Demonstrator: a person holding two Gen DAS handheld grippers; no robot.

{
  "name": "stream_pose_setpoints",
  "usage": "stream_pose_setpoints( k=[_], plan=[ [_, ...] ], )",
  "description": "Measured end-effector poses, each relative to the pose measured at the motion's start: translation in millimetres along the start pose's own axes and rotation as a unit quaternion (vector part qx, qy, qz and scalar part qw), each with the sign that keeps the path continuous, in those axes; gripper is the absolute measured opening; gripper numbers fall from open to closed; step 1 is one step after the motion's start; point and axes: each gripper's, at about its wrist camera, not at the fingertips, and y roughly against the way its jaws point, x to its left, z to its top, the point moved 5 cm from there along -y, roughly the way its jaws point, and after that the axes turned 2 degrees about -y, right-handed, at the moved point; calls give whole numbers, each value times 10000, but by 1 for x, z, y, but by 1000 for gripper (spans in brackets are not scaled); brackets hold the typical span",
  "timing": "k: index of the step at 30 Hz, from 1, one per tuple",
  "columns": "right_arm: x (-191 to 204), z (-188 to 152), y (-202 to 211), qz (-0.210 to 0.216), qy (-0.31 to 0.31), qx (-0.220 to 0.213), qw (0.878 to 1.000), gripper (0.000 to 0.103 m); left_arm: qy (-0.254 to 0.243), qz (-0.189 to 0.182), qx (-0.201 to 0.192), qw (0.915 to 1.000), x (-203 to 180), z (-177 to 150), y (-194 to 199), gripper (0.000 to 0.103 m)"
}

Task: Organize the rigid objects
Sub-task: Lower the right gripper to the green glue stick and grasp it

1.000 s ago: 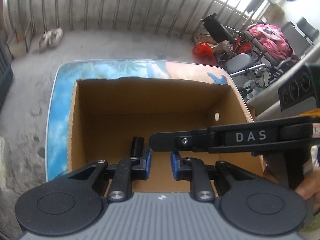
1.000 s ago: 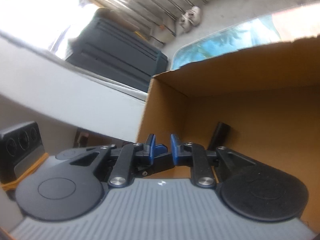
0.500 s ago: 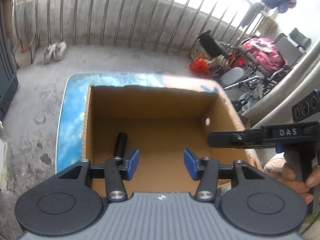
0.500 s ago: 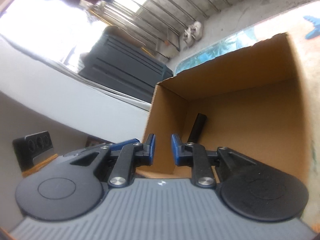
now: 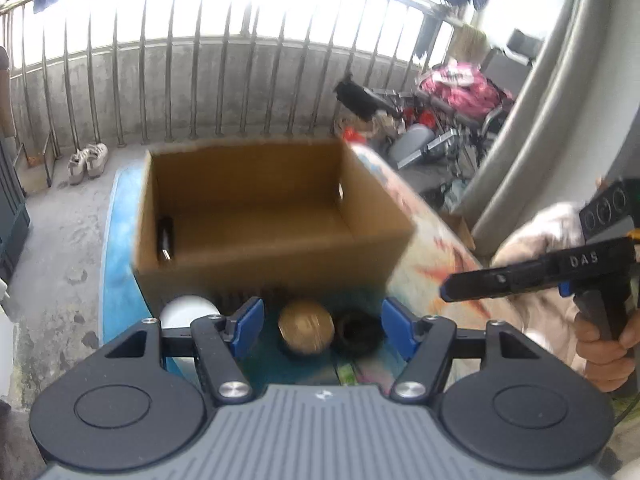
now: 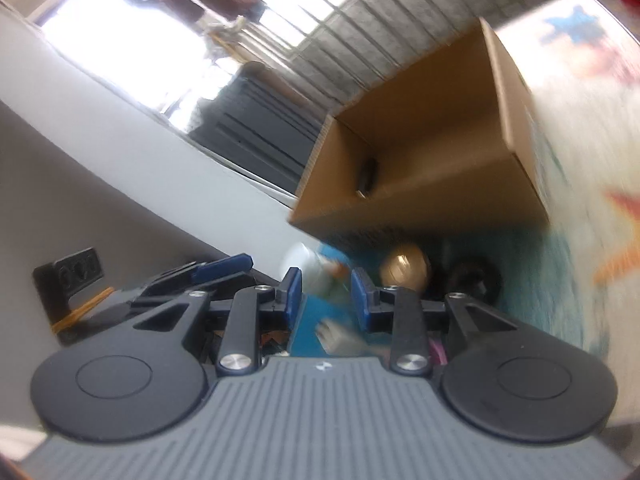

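Observation:
An open cardboard box (image 5: 272, 216) (image 6: 420, 152) stands on the blue patterned table (image 5: 120, 240). A black cylinder (image 5: 165, 238) (image 6: 366, 178) lies inside by the box's left wall. In front of the box sit a white round object (image 5: 186, 310), a gold round object (image 5: 306, 326) (image 6: 404, 272) and a black ring-like object (image 5: 358, 330) (image 6: 472, 280). My left gripper (image 5: 322, 328) hovers just short of them, its jaws opening, with nothing between the pads. My right gripper (image 6: 326, 298) is beside it with a narrower gap, also opening and holding nothing.
In the left wrist view a hand (image 5: 600, 336) holds the right gripper at the right edge. A railing, a pair of shoes (image 5: 88, 158) and a cluttered wheelchair (image 5: 460, 92) lie beyond the table. A dark cabinet (image 6: 260, 128) and a white wall stand to the left.
Both grippers have drawn back out of the box to its near side and opened their jaws. The black cylinder stays in the box. The objects in front of the box have come into view.

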Motion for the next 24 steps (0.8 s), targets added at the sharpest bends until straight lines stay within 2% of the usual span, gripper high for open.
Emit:
stream_pose_setpoints(
  k=[3,7,10,15,19,24],
  plan=[
    [-14,-28,-20,-274,-76,83,9996,27,-195,64,135,9997,-19,-28,-21,65],
    [-27,-62,-47,-542,-178,279,9980,27,-440,176,473,9978,-37,-60,-54,56],
    [-26,-66,-66,-807,-4,361,9961,27,-633,273,661,9954,-45,-75,-71,46],
    [-27,-67,-81,-1023,241,440,9935,27,-783,361,753,9934,-51,-83,-86,42],
    [-33,-66,-91,-1092,207,541,9923,27,-763,305,799,9934,-52,-88,-92,32],
    [-39,-67,-103,-1175,182,662,9907,26,-752,315,925,9924,-54,-91,-102,30]
  ],
)
